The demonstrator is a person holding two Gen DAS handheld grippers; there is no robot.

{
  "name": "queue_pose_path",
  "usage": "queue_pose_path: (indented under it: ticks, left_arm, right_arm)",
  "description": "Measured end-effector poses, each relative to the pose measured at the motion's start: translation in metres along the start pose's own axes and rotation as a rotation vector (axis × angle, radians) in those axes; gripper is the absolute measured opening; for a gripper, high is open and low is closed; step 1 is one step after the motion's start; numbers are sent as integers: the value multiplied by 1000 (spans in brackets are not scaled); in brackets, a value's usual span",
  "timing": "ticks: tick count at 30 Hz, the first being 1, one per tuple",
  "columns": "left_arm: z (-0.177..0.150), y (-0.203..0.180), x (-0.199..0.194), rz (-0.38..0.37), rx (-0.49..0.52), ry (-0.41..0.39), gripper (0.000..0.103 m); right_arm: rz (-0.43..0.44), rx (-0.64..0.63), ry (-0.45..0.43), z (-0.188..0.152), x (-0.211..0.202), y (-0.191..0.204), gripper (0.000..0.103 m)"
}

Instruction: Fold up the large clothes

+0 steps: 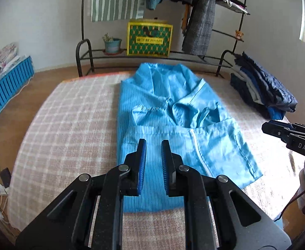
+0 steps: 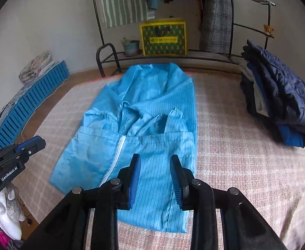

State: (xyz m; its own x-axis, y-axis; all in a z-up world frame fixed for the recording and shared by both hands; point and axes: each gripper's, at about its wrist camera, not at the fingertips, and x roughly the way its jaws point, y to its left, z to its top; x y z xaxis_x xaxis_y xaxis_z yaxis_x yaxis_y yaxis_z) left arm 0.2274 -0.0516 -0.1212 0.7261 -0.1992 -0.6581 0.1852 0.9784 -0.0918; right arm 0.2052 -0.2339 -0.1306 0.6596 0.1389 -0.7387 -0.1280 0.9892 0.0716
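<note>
Left claw [image 1: 153,143]: a small gap, holds nothing.
Right claw [image 2: 155,158]: wider, holds nothing.
Blue coat [image 1: 169,114]: long way points away, collar far.

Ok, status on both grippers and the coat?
Left gripper and right gripper open, empty, above the coat. Coat half folded on the bed. Clothes pile off to the side.

I count one blue garment [image 2: 144,137] on the bed [image 2: 236,166], one stack of folded clothes [image 2: 277,108] at its right edge, and two grippers: left [image 1: 153,143], right [image 2: 155,158].
</note>
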Motion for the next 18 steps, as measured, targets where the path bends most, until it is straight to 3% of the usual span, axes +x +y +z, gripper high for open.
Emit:
queue_pose_path:
  ticks: [10, 14, 18]
  left_arm:
    - [0, -22, -105, -53, 66, -134, 13]
    - [9, -25, -134, -63, 79, -175, 13]
    - [27, -24, -151, -43, 96, -210, 15]
  right_arm:
    - [-30, -70, -136, 1, -106, 40, 34]
    - [-21, -113, -220, 11, -138, 54, 51]
    - [-7, -103, -256, 23, -154, 50, 51]
